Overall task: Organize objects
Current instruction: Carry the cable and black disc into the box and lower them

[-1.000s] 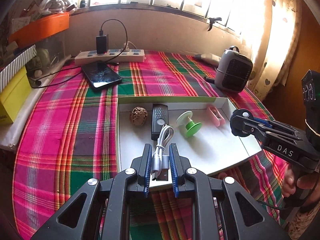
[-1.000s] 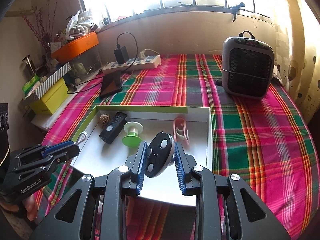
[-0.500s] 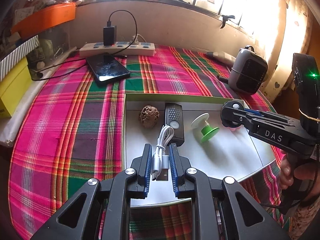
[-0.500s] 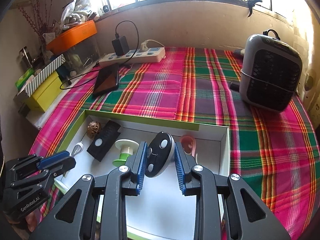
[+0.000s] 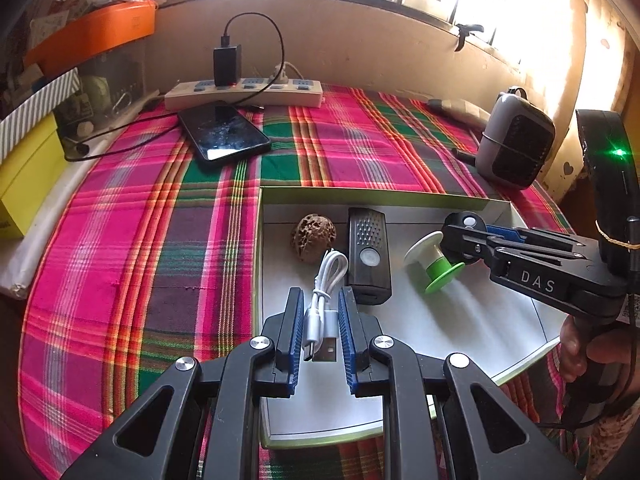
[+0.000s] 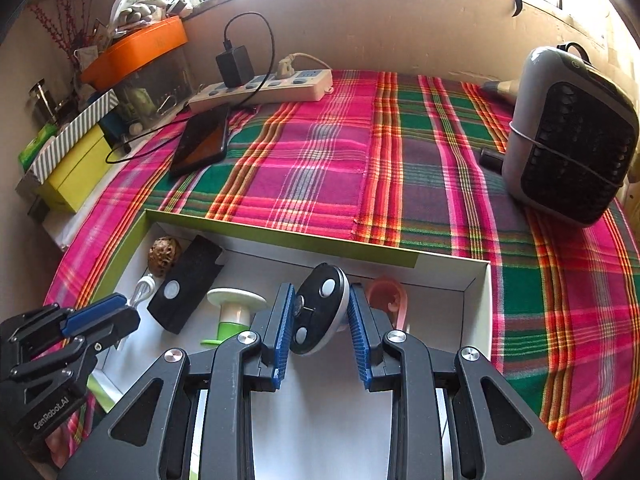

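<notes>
A shallow white box with a green rim (image 5: pixel 360 192) (image 6: pixel 280 236) lies on the plaid cloth. In it are a walnut (image 5: pixel 312 237) (image 6: pixel 163 251), a black rectangular device (image 5: pixel 368 256) (image 6: pixel 186 282), a green and white spool (image 5: pixel 434 260) (image 6: pixel 234 314) and a pink clip (image 6: pixel 390 302). My left gripper (image 5: pixel 319 310) is shut on a coiled white USB cable (image 5: pixel 324 304), held over the box's near left part. My right gripper (image 6: pixel 320 312) is shut on a black oval device with white buttons (image 6: pixel 320 304), over the box between spool and pink clip.
On the cloth behind the box lie a black phone (image 5: pixel 224 136) (image 6: pixel 202 140) and a white power strip with a charger (image 5: pixel 244 92) (image 6: pixel 260 86). A grey speaker-like unit (image 5: pixel 516 140) (image 6: pixel 568 136) stands at right. Yellow and orange boxes (image 6: pixel 76 168) crowd the left edge.
Both grippers moved forward over the box, still holding their objects. The right gripper carried the oval device deeper, toward the far wall beside the pink clip.
</notes>
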`<control>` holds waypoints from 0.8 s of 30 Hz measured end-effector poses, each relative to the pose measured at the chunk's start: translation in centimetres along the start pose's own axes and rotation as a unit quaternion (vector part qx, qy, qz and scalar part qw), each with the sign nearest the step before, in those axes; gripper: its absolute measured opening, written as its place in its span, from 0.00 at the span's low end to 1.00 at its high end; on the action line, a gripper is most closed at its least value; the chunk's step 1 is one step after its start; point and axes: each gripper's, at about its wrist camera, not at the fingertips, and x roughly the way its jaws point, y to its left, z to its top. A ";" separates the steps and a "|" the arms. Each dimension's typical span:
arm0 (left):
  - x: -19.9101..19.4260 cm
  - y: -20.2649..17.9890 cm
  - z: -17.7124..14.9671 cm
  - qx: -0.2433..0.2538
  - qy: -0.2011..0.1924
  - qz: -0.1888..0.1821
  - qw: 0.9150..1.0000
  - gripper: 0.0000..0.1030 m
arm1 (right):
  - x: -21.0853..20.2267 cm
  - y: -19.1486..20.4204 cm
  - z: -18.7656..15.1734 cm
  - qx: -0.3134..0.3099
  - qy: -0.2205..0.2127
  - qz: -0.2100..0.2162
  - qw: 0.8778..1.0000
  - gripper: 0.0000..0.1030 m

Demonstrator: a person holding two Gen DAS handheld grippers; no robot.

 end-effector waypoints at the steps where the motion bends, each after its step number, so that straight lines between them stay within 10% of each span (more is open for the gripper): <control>1: 0.1 0.0 0.0 0.001 0.001 0.000 1.000 0.15 | 0.0 0.0 0.0 -0.002 -0.001 0.001 1.000 0.28; 24: 0.5 -0.2 0.3 0.006 0.003 -0.001 1.000 0.15 | 0.2 0.3 0.1 -0.006 -0.001 0.000 1.000 0.28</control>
